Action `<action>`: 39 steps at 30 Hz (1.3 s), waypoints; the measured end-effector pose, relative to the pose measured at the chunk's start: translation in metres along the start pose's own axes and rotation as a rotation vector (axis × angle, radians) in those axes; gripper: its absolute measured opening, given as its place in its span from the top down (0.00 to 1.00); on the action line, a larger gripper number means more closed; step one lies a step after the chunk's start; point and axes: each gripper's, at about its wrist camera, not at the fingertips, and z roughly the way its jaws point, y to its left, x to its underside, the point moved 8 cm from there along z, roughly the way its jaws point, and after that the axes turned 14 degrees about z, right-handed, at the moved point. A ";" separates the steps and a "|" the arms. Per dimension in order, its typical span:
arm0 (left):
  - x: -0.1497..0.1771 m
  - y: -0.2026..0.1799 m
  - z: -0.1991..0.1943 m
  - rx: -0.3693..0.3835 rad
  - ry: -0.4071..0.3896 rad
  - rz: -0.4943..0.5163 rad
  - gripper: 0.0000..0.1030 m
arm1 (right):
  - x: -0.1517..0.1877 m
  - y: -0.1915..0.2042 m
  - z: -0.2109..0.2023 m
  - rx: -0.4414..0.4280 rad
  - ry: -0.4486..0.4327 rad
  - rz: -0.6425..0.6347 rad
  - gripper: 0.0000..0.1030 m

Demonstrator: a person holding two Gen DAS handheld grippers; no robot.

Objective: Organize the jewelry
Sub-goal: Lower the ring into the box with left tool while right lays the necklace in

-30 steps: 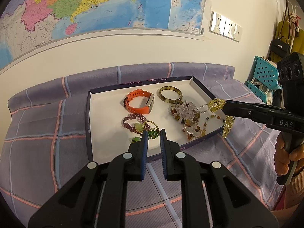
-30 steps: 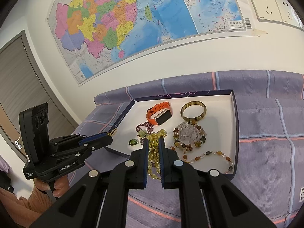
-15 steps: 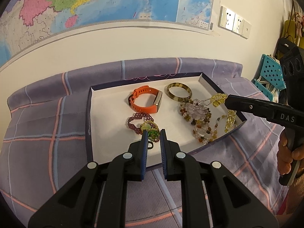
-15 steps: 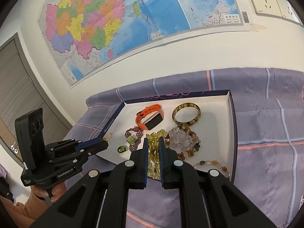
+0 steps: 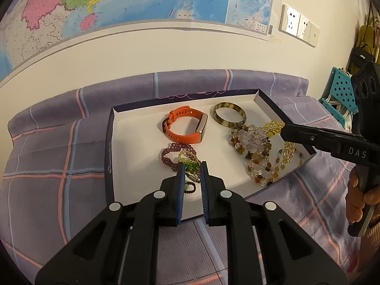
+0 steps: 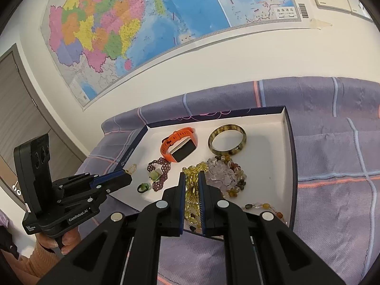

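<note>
A shallow white tray with a dark blue rim lies on a purple plaid cloth. It holds an orange watch, a mottled bangle, a purple bead bracelet, a green and yellow charm piece and a mixed stone necklace. My right gripper is shut on a yellow bead strand over the tray's right side. My left gripper is shut on the green and yellow charm piece, a small gold loop at its tip.
A wall with a coloured map and sockets stands just behind the tray. A teal perforated crate is at the far right. A grey door is at the left. Cloth surrounds the tray.
Both grippers have moved forward over the tray. The yellow bead strand has come with the right gripper from the tray's front edge to above the stone necklace.
</note>
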 end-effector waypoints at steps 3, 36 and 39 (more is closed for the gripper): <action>0.000 0.001 0.002 0.000 0.004 0.000 0.87 | -0.001 -0.001 0.002 0.001 0.002 0.002 0.92; 0.008 0.005 0.025 -0.002 0.055 -0.018 0.87 | 0.000 -0.012 0.020 0.023 0.032 0.021 0.92; 0.009 0.005 0.027 -0.004 0.060 -0.020 0.87 | 0.000 -0.013 0.023 0.028 0.035 0.022 0.92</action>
